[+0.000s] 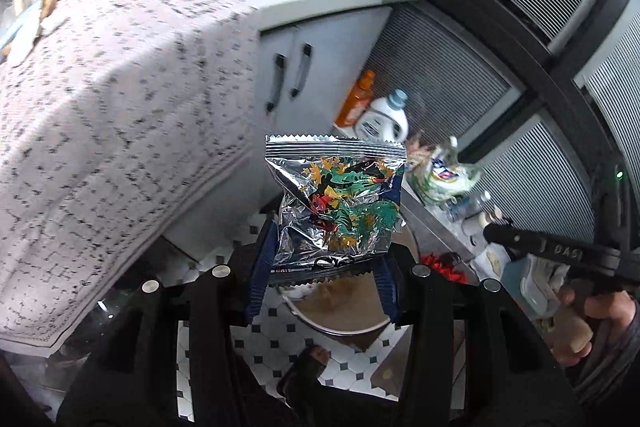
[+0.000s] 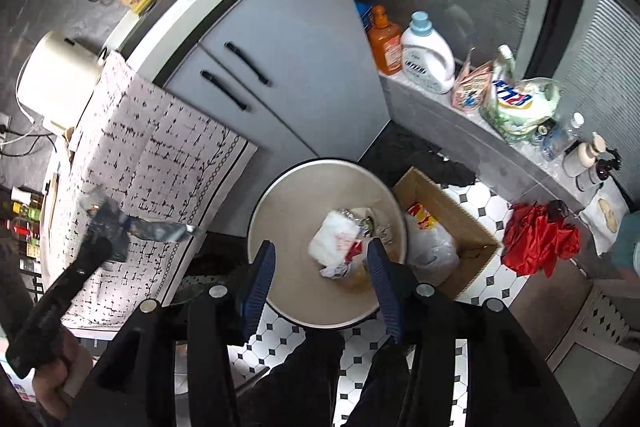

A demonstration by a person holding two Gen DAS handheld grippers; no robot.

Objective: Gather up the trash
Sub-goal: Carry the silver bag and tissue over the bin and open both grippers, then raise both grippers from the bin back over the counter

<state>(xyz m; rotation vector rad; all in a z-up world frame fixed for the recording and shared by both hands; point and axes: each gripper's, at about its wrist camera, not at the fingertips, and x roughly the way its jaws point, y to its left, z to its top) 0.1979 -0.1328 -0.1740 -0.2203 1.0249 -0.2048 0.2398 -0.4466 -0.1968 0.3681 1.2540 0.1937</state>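
The left gripper [image 1: 324, 263] held a silver foil snack wrapper [image 1: 335, 205] between its blue fingers [image 1: 262, 267], the jaws closed narrow on the wrapper's lower part so that the crinkled packet stood up in front of the camera. Directly below the wrapper lay the round trash bin [image 1: 340, 323], only a curve of its rim and beige inside visible past the foil. In the right wrist view the same left gripper [image 2: 116, 227] appeared to the left of the bin, with the wrapper [image 2: 160, 229] seen edge-on against the patterned tablecloth [image 2: 160, 163] that hung over the table edge.

The right gripper [image 2: 322, 267] hovered above the trash bin [image 2: 280, 203], its jaws spread wide with nothing between them; its blue fingers [image 2: 260, 279] framed the crumpled white paper and foil scraps [image 2: 344, 239] lying in the bottom of the bin. Just to the right of the bin, touching or nearly touching its rim, stood an open cardboard box [image 2: 448, 203] with a plastic bag inside. Beyond the bin stood the grey cabinet [image 2: 288, 39] with two black handles. Further right of the bin, a red crumpled cloth [image 2: 536, 243] lay on the tiled floor, and an orange bottle [image 2: 384, 43] and a white detergent bottle [image 2: 428, 59] stood side by side on the low ledge
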